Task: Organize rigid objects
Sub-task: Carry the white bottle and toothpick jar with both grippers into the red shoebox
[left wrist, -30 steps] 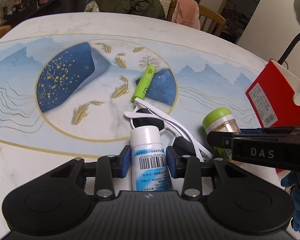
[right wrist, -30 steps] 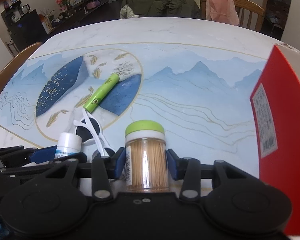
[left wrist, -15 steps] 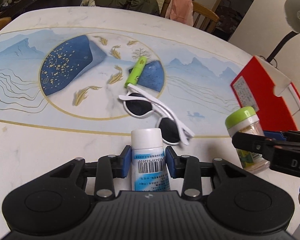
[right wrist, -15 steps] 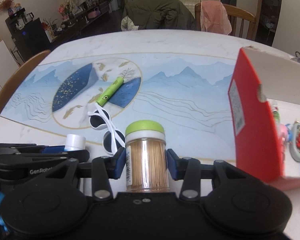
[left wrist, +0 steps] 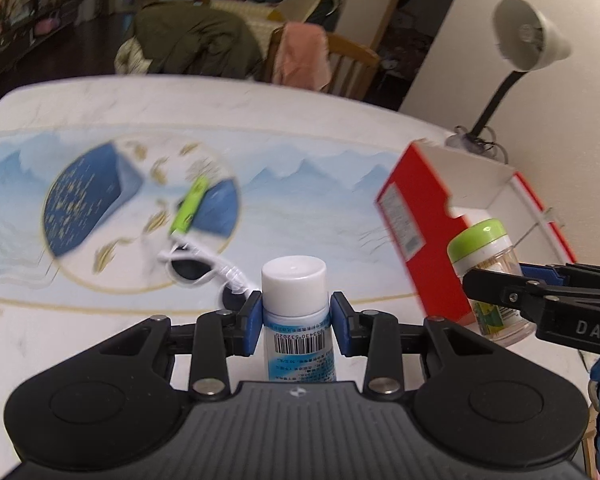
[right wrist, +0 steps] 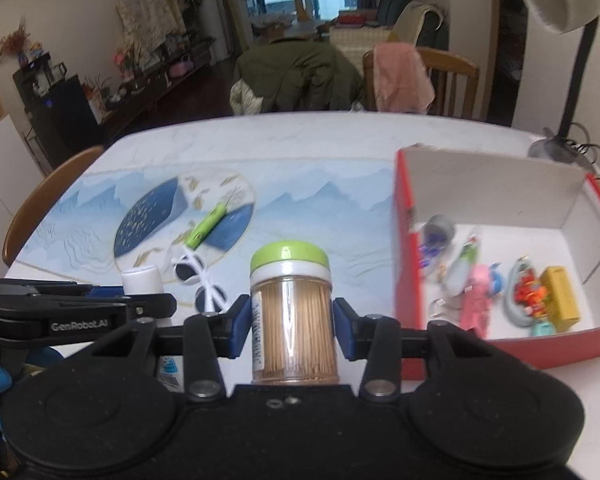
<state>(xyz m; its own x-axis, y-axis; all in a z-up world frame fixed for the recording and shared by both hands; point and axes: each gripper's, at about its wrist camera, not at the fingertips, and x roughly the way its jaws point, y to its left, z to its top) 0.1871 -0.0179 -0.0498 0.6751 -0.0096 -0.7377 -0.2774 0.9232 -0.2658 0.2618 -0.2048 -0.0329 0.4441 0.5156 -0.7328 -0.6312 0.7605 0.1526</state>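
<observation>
My left gripper (left wrist: 296, 322) is shut on a white-capped bottle (left wrist: 294, 292) with a blue label, held above the table's near edge. My right gripper (right wrist: 292, 324) is shut on a toothpick jar (right wrist: 290, 312) with a green lid, held just left of the red box (right wrist: 404, 264); the jar also shows in the left wrist view (left wrist: 486, 276). The open red box holds several small toys and tubes (right wrist: 500, 288). White sunglasses (right wrist: 198, 284) and a green tube (right wrist: 206, 228) lie on the patterned table (right wrist: 320, 200).
A desk lamp (right wrist: 572, 60) stands behind the box at the table's far right corner. Chairs with a green coat (right wrist: 296, 76) and a pink cloth (right wrist: 400, 76) stand at the far edge. A wooden chair (right wrist: 40, 208) is at the left.
Both grippers have lifted with their bottle and jar and moved right toward the red box, whose inside has come into the right wrist view. The sunglasses and green tube stayed put.
</observation>
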